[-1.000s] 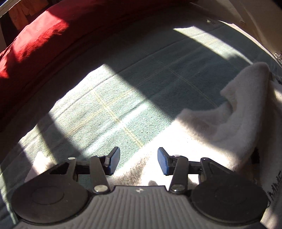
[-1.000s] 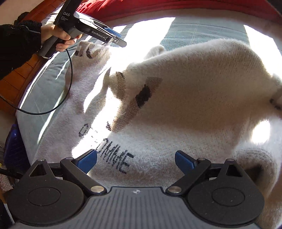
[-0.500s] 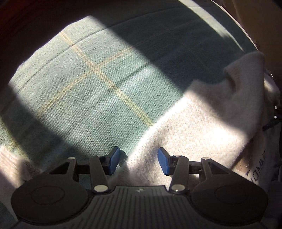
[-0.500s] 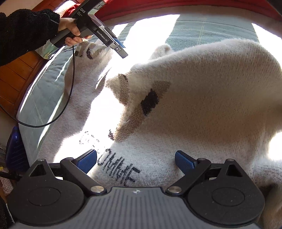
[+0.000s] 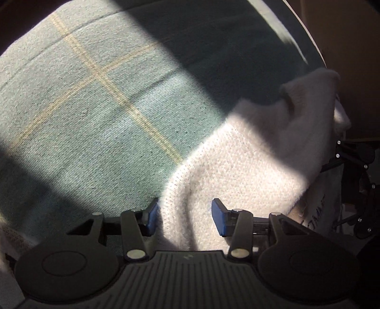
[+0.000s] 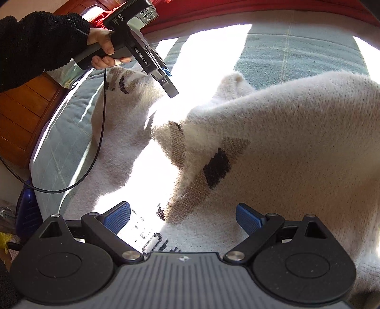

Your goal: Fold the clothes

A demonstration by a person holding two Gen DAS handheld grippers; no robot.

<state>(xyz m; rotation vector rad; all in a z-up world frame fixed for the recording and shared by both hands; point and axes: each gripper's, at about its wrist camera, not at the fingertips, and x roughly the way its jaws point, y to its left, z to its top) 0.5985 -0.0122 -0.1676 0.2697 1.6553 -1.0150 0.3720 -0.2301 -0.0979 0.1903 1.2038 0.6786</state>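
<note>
- White knit sweater (image 6: 296, 133) lies on a bed w/ a green plaid bedspread (image 5: 99, 99), partly in strong sun, partly in shade.
- Left gripper (image 5: 184, 214): jaws spread, low over the sweater's edge (image 5: 237, 166) – the fuzzy fabric sits between the blue pads, not pinched. Left pad (image 5: 152, 215) is right at the border of sweater and bedspread.
- Right gripper (image 6: 182, 216): jaws spread wide, nothing held; it hangs above the sweater's front, over black lettering (image 6: 154, 240) and a tan/black knit patch (image 6: 213, 166).
- Right wrist view also shows the left hand (image 6: 104, 47) in a black sleeve (image 6: 35, 45) holding the other gripper's handle, cable (image 6: 99, 133) hanging down – its tip is near the sweater's far part.
- Red bedding (image 6: 237, 12) along the far side of the bed; wooden floor (image 6: 19, 114) at left.
</note>
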